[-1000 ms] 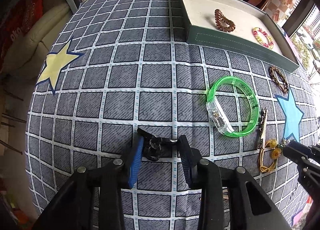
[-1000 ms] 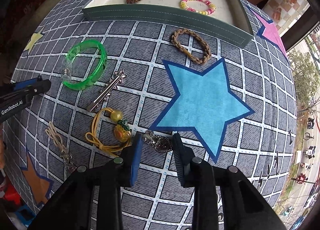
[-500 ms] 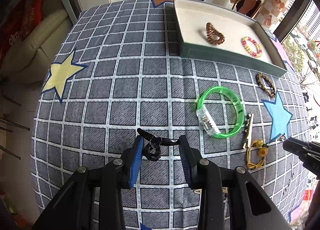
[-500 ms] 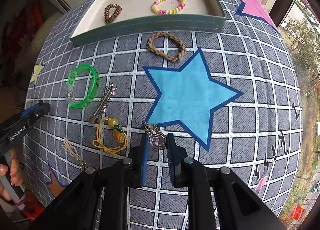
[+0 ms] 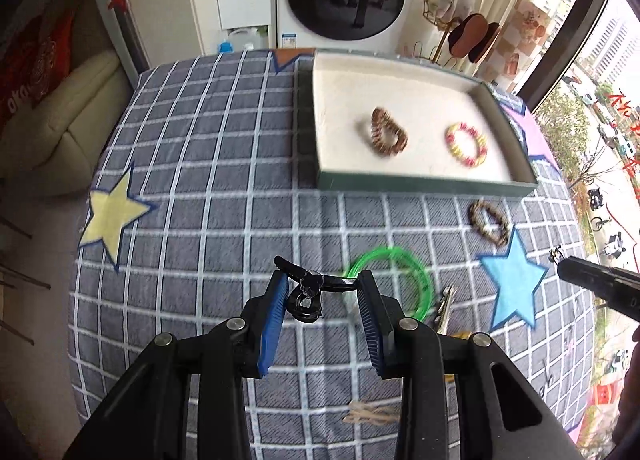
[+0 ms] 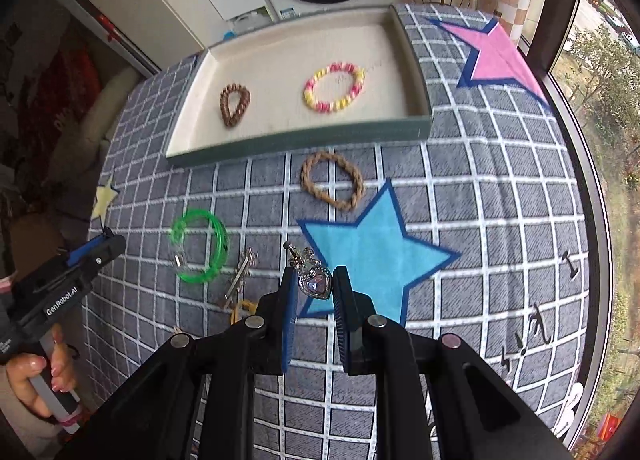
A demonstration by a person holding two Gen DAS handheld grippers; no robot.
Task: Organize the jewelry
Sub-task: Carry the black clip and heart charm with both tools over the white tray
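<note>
Black clip (image 5: 308, 294) and heart pendant (image 6: 316, 283) clenched in left and right fingers, green bangle (image 5: 394, 284) beneath.

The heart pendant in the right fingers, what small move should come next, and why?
Probably carry the heart pendant forward over the tray before letting go. The right gripper is shut on it above the blue star, well short of the tray, where two bracelets already lie with bare floor around them.
</note>
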